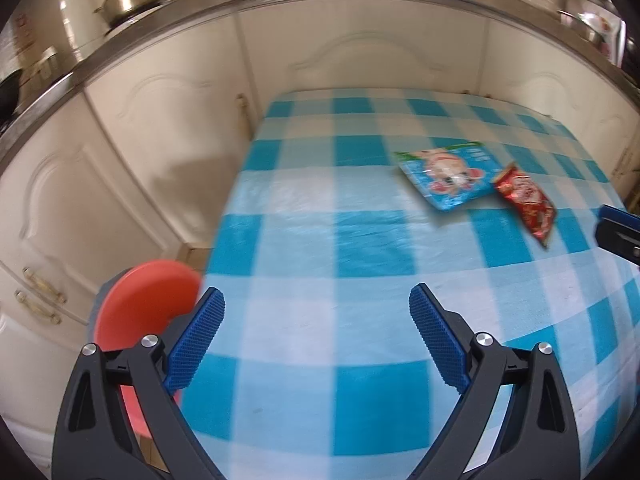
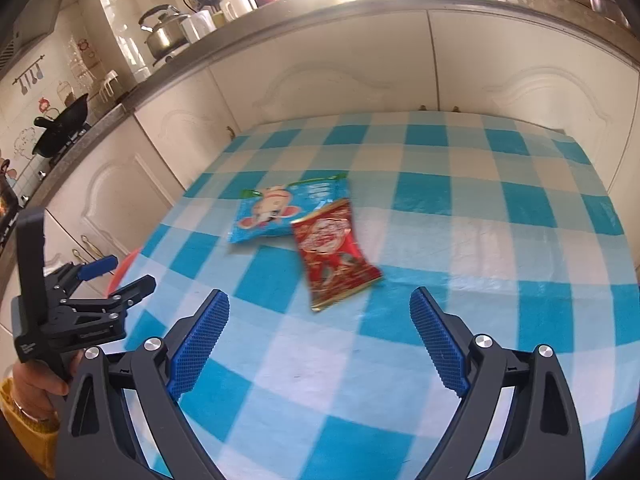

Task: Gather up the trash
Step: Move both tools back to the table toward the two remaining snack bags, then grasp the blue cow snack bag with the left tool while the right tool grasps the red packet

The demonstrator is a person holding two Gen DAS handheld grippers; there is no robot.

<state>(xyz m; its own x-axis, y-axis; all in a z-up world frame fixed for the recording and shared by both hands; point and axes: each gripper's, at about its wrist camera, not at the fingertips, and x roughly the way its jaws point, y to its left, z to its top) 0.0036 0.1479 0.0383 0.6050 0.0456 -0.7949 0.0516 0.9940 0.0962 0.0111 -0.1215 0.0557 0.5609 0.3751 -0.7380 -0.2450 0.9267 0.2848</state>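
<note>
The right gripper (image 2: 320, 332) hangs spread and empty above the cloth (image 2: 460, 240); just ahead lies the red packet (image 2: 332, 256), its far corner touching the blue packet (image 2: 280, 212) beyond. The left gripper (image 1: 316, 328), also spread and empty, has both packets ahead to its right, a red bin (image 1: 148, 304) by its left finger

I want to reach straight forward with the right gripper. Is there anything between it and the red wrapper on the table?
Nothing visible stands in the way. The right gripper is open, and only bare checked tablecloth lies between it and the red wrapper. The blue wrapper lies beyond, touching or overlapping its far corner.
</note>
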